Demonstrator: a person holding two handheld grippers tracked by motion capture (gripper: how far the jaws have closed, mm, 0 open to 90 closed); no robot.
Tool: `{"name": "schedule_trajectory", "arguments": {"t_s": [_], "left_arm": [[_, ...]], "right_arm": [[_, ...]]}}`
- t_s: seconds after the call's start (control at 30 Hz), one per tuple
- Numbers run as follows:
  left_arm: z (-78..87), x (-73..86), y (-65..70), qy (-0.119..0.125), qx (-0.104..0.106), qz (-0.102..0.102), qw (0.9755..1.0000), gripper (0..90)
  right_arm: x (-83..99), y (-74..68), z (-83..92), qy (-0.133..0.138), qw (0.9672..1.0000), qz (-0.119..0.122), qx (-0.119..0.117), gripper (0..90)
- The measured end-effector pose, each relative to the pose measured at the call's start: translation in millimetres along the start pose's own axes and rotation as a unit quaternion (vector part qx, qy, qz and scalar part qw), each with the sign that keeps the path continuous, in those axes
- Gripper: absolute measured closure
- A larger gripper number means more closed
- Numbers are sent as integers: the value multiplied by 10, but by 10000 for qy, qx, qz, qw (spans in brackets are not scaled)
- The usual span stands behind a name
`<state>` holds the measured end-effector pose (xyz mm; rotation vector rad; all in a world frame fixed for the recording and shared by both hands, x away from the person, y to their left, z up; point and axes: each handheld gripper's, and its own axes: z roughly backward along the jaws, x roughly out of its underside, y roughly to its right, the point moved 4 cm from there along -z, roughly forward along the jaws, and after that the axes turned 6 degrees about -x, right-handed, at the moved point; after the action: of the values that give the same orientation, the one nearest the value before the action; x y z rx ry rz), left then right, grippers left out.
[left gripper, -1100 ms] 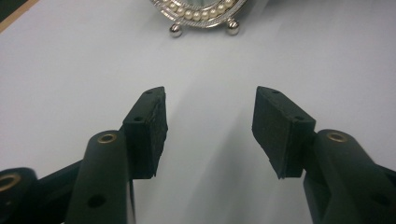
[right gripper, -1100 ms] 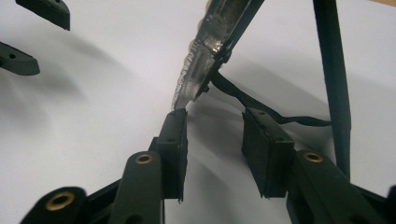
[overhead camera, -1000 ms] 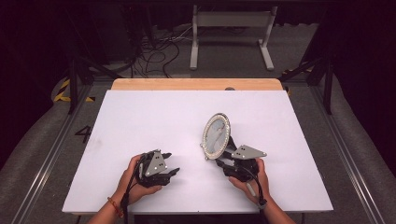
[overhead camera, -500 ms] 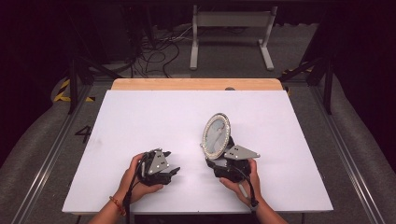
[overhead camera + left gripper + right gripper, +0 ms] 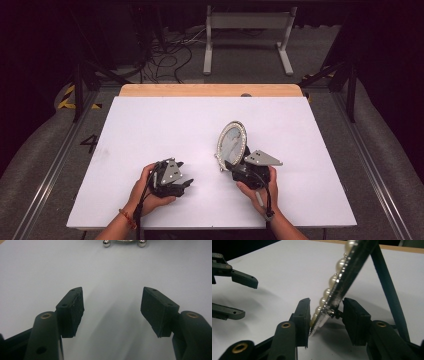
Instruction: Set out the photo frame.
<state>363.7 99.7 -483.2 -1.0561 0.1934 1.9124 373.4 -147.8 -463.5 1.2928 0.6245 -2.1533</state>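
High view showed the left tongs (image 5: 181, 184) low on the white table (image 5: 150, 130), jaws apart and empty. Right of them an oval pearl-rimmed mirror (image 5: 232, 144) stood tilted on its edge near the table's middle. The right tongs (image 5: 325, 317) had just been closing on its lower rim, pads at the pearls (image 5: 329, 293) and back. Judged best: grip squarely and gently, keeping the mirror upright.
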Motion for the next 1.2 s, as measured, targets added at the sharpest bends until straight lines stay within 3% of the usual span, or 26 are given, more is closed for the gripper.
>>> {"name": "schedule_trajectory", "arguments": {"t_s": [0.2,0.27,0.47,0.57,0.8,0.83,0.87,1.2], "left_arm": [[4,-8,11,8,4,-17,10000,351],[1,-3,12,0,10,-13,10000,349],[3,0,13,-22,14,-26,10000,341],[6,-7,6,-1,20,27,10000,335],[-23,-37,-10,-13,95,123,9999,290],[-32,-52,-12,-12,137,156,9998,290],[-61,-92,-12,20,320,217,9993,262],[-289,-421,-26,211,813,380,9957,167]], "right_arm": [[-26,-6,-49,93,9999,-95,35,620],[-26,-5,-63,144,9997,-188,-64,671],[-24,16,-44,98,9996,-196,-187,685],[-6,61,-5,78,9989,-269,-369,719],[20,127,90,-59,9983,-177,-561,740],[26,139,107,-71,9977,-197,-637,746],[33,159,130,-112,9971,-188,-726,750],[37,217,193,-262,9929,-245,-1130,768]]}}
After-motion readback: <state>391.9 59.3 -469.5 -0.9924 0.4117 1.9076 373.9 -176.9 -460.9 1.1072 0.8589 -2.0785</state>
